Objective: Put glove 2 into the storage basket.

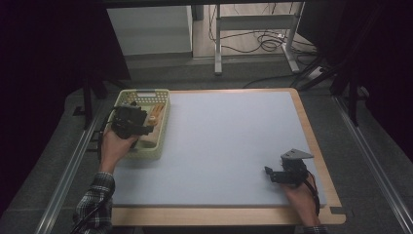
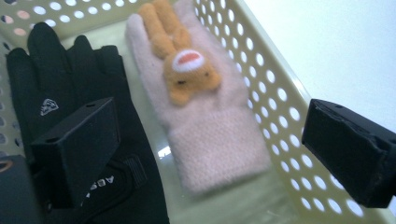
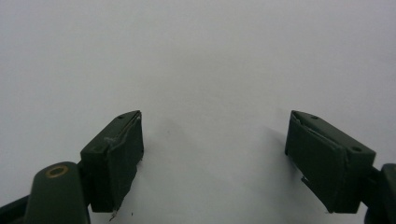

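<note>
Our left gripper (image 2: 205,140) view reveals a black sports glove (image 2: 70,107) beside the pink knitted bunny glove (image 2: 205,112). The pink one's fingers point away along the perforated yellow-green plastic basket (image 2: 280,107). Both our left and right gripper (image 3: 212,158) gape wide, empty.

My matt black pads (image 2: 77,149) hung over a perforated glossy plastic basket (image 2: 275,93). In it lay a fuzzy pink knit glove (image 2: 210,135) and a smooth black fabric glove (image 2: 70,79). The table's (image 1: 234,146) top looked matt, edged in wood.
</note>
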Action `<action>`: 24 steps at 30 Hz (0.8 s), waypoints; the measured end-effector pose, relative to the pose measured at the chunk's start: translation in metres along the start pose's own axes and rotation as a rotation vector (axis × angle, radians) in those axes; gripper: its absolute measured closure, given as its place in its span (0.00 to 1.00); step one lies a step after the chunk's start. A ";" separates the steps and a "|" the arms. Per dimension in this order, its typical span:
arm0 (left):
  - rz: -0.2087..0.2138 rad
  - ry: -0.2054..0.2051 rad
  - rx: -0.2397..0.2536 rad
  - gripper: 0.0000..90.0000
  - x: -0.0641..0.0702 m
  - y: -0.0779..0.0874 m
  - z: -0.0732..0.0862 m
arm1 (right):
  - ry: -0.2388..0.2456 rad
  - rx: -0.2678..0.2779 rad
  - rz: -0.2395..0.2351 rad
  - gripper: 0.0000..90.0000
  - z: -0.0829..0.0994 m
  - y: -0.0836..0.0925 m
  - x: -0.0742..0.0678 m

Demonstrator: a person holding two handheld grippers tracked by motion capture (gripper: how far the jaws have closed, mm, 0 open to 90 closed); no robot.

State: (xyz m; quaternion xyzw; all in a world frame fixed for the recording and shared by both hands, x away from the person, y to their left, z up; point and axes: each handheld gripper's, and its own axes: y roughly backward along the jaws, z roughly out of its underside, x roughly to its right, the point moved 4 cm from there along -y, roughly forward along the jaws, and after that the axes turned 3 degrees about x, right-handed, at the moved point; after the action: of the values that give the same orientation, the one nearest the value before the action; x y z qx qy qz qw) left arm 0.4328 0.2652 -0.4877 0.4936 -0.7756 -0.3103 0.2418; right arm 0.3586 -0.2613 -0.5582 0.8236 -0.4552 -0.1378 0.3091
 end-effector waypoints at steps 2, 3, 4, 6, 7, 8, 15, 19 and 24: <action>0.003 -0.002 0.006 0.04 0.001 0.002 0.002 | 0.000 0.001 0.000 0.21 0.000 0.000 0.000; 0.009 -0.001 0.011 0.04 0.002 0.003 0.002 | 0.000 0.001 0.000 0.21 0.000 0.000 0.000; 0.015 0.000 0.016 0.04 0.003 0.005 0.003 | 0.000 0.000 0.000 0.21 0.000 0.000 0.000; 0.024 -0.001 0.026 0.04 0.005 0.008 0.005 | 0.000 0.000 0.000 0.21 0.000 0.000 0.000; 0.033 -0.007 0.031 0.03 0.006 0.011 0.007 | 0.000 0.000 0.000 0.21 0.000 0.000 0.000; 0.034 -0.008 0.036 0.03 0.007 0.012 0.007 | 0.000 -0.003 0.000 0.21 0.000 0.000 0.000; 0.063 -0.018 0.057 0.03 0.015 0.021 0.012 | -0.001 -0.003 0.000 0.21 0.000 0.000 0.000; 0.071 -0.029 0.065 0.03 0.020 0.028 0.012 | -0.002 -0.003 -0.001 0.21 0.000 0.000 0.000; 0.077 -0.056 0.074 0.03 0.030 0.038 0.013 | -0.002 -0.003 -0.001 0.21 0.000 0.000 0.000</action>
State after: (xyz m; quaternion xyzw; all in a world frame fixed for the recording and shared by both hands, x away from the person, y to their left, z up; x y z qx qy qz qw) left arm 0.3891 0.2530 -0.4672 0.4632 -0.8114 -0.2857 0.2132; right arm 0.3588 -0.2615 -0.5582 0.8233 -0.4549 -0.1396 0.3096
